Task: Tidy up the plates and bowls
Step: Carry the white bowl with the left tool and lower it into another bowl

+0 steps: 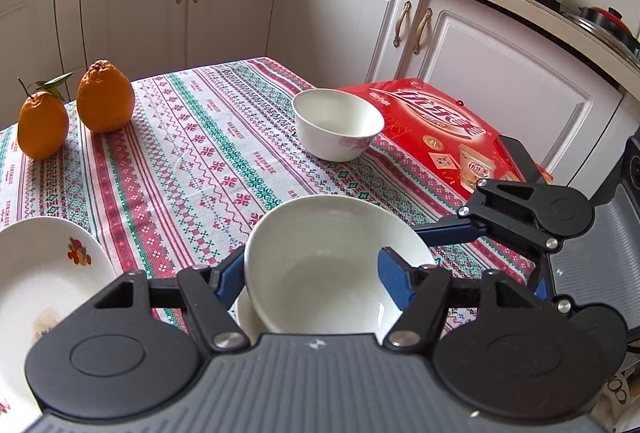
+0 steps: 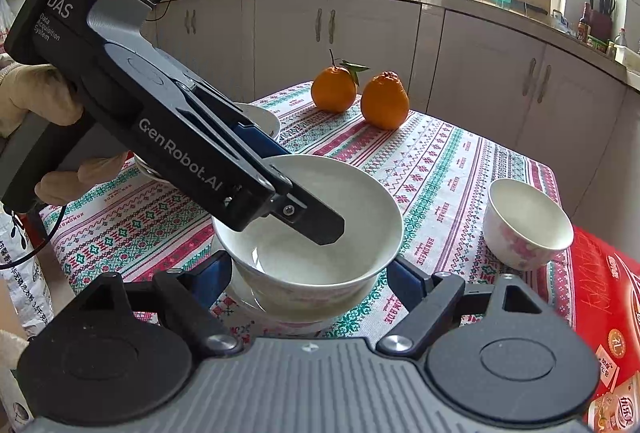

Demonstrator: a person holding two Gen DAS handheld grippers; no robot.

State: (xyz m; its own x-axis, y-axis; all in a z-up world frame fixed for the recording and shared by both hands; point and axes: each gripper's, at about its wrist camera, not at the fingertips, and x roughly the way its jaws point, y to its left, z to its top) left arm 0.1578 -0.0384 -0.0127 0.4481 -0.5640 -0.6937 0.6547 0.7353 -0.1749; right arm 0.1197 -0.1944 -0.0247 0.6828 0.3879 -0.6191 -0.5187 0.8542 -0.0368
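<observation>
White porcelain is what I'm handling: my left gripper point(image 1: 316, 273) pinches the rim of the large bowl point(image 2: 320, 217), one finger inside and one outside, and the bowl sits tilted over a white plate point(image 2: 276, 313) at the table's near edge. My right gripper point(image 2: 310, 277) straddles the bowl's foot; whether its pads point(image 2: 404, 281) press, I can't tell. I'd level the bowl before setting it down. The small bowl point(image 1: 336, 123) waits beside the red box point(image 1: 440, 137).

Two oranges point(image 1: 76, 113) sit on the patterned tablecloth point(image 1: 192, 169), a red box point(image 1: 448, 137) at its corner
</observation>
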